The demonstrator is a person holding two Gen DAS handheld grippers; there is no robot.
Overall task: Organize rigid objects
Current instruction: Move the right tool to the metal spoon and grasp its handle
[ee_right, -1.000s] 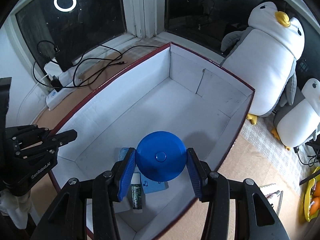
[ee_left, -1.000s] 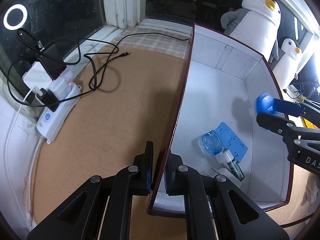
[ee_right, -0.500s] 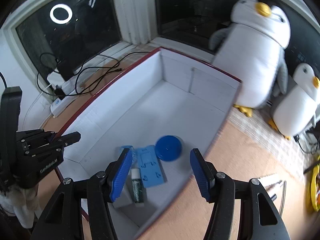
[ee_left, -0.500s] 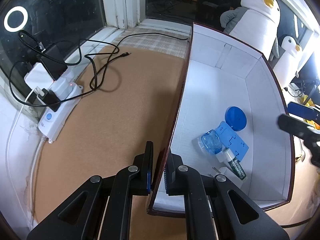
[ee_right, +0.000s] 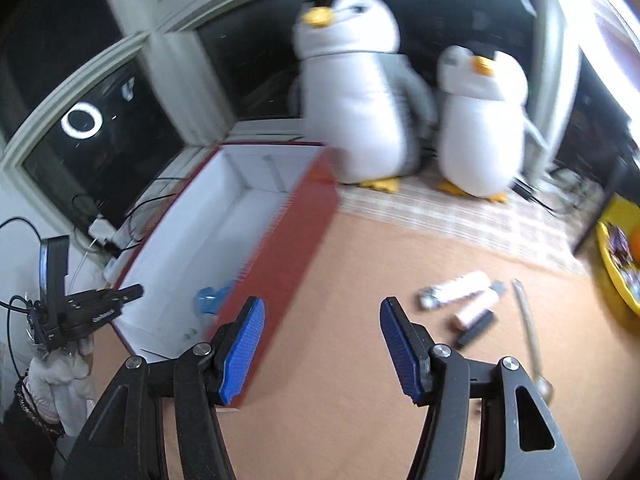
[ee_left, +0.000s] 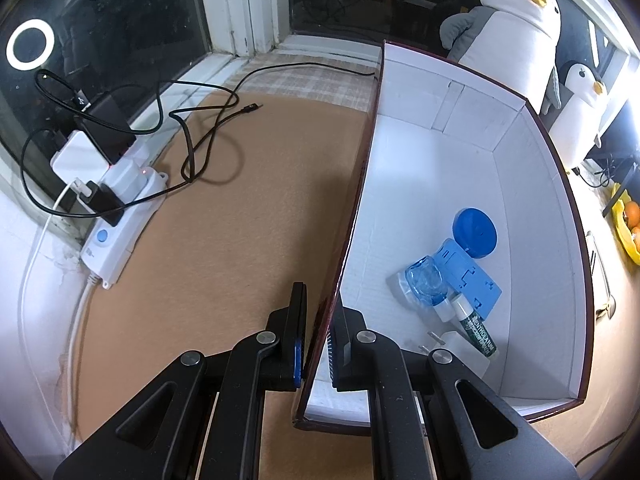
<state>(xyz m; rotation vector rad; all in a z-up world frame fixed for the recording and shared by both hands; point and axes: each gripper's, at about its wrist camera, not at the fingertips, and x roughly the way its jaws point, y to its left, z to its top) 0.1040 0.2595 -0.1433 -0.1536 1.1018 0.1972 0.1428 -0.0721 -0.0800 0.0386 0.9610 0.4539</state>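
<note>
Since a second ago my right gripper (ee_right: 322, 344) has let the blue disc (ee_left: 475, 233) go and swung out of the box (ee_left: 536, 216), and it is now hanging over the brown mat (ee_right: 360, 280) just outside the box's red wall. Its jaws have just been opening and are now standing apart with nothing between them. That disc is lying flat on the white floor of the box, touching the far corner of the blue plate (ee_left: 472, 276). Next to the plate I am seeing a clear blue bottle (ee_left: 424, 280), a green tube (ee_left: 478, 330) and a white plug (ee_left: 460, 344), all crowded toward the near end. My left gripper (ee_left: 318, 336) is staying put, clamped shut on the box's left wall near the front corner, one finger outside and one inside. From the right camera, which is blurring, I am catching a white tube (ee_right: 456, 290), a pink-and-black tube (ee_right: 476, 314) and a spoon (ee_right: 532, 332) lying on the mat to the right, well apart from the box. Two plush penguins (ee_right: 356, 92) are standing behind the box by the window, and a power strip (ee_left: 120, 220) with tangled cables is sitting on the far left.
</note>
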